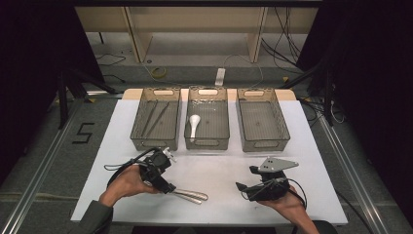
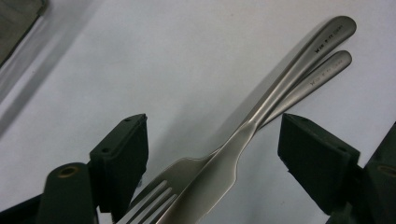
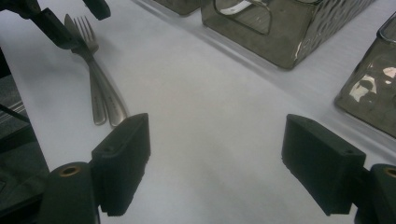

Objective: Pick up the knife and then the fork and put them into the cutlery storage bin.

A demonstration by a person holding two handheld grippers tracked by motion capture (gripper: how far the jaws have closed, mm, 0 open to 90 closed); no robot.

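A steel table knife [image 2: 261, 112] lies across a steel fork [image 2: 154, 196] on the white tabletop [image 1: 219, 165], near its front left. My left gripper [image 2: 212, 135] is open and stands astride both, close to where blade and tines begin; its pads are clear of the metal. From the high view the left gripper [image 1: 168, 186] points at the cutlery pair [image 1: 192, 196]. My right gripper [image 1: 246, 178] rests open at the front right with nothing between its jaws. In the right gripper view [image 3: 217, 140] the knife and fork [image 3: 100, 93] lie off to the upper left.
Three clear grey bins stand in a row at the back of the table. The left bin [image 1: 139, 141] holds thin dark sticks, the middle bin [image 1: 207, 143] a white spoon [image 1: 193, 124], and the right bin [image 1: 265, 145] holds nothing I can see.
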